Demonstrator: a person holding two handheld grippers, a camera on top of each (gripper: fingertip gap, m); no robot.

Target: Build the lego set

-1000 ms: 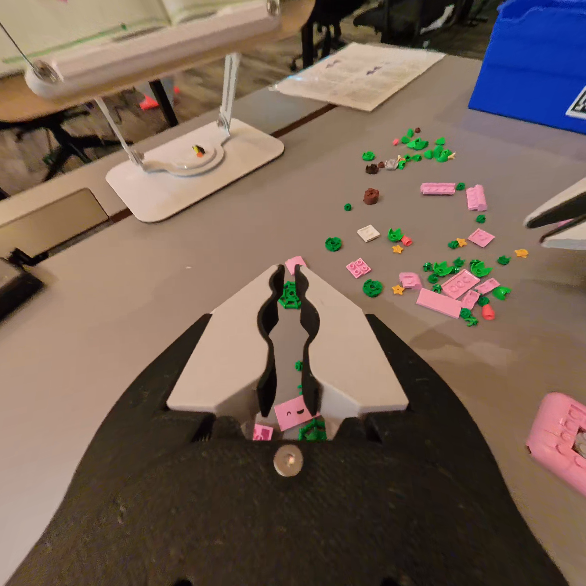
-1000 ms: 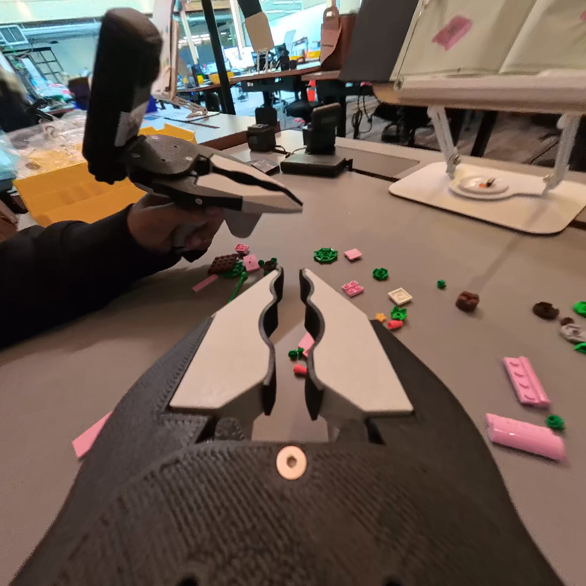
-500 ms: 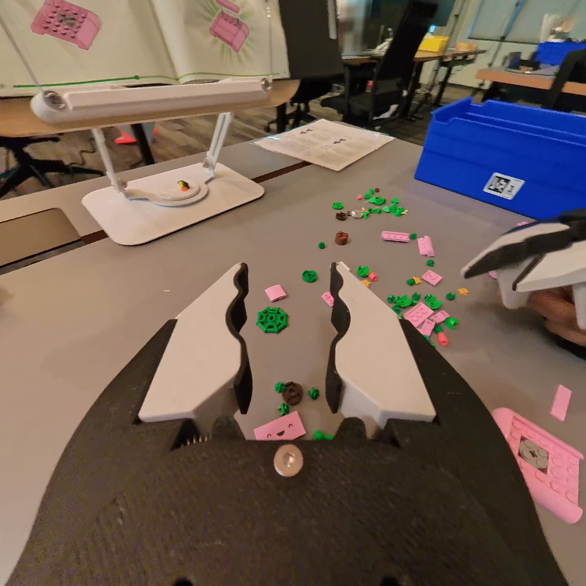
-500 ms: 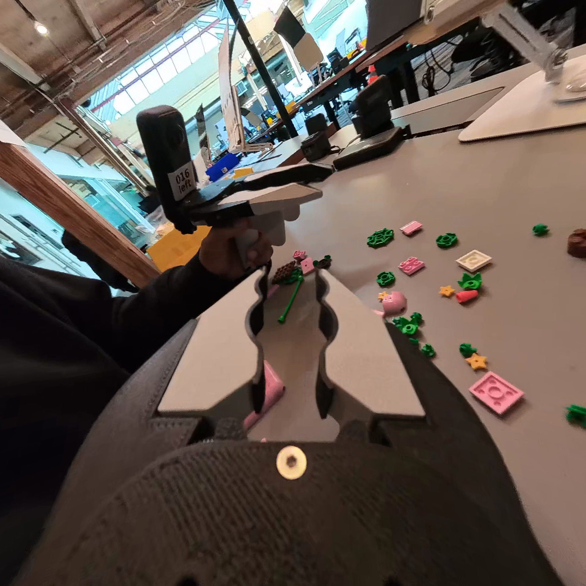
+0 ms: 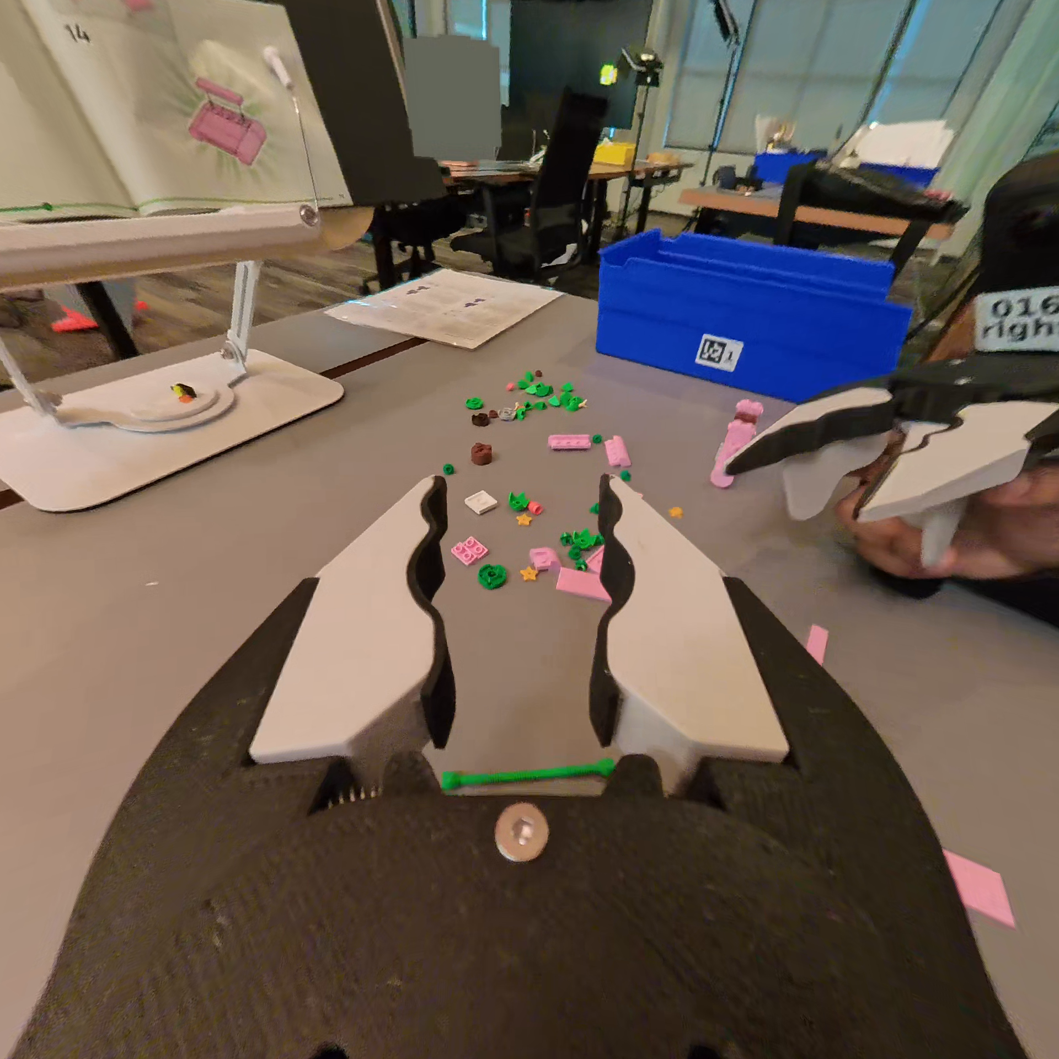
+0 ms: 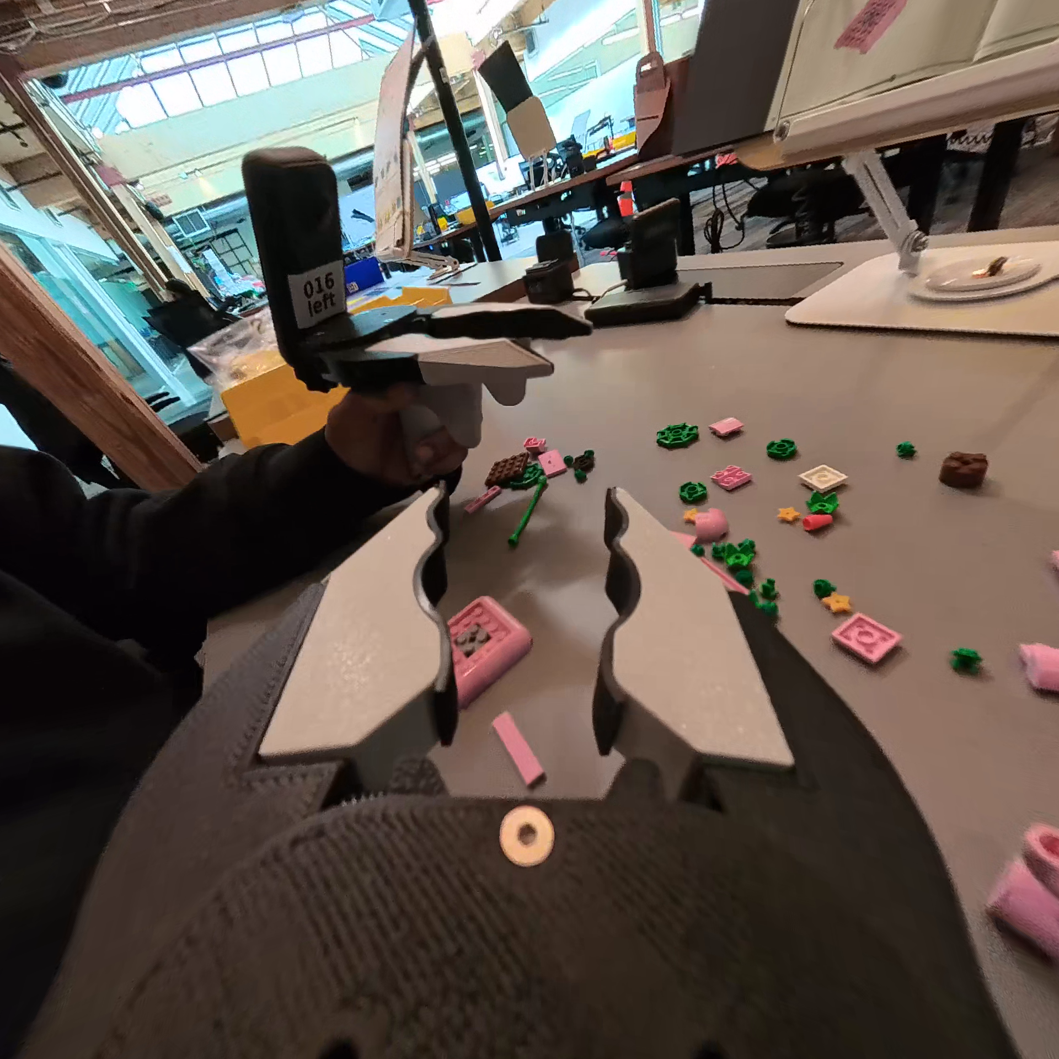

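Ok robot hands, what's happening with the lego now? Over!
Left gripper open, empty. Right gripper open, empty, above pink base piece. Loose bricks scattered on table. Nothing blocking.

Grey table [image 5: 172,573], black office chairs [image 5: 550,189], large windows [image 6: 189,74]

Blue bin [image 5: 750,321] beside paper sheet [image 5: 447,306]; white book stand [image 5: 172,401] opposite.

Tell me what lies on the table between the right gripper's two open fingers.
In the right wrist view, the right gripper frames a rounded pink studded block beside its left finger and a thin flat pink strip nearer the base.
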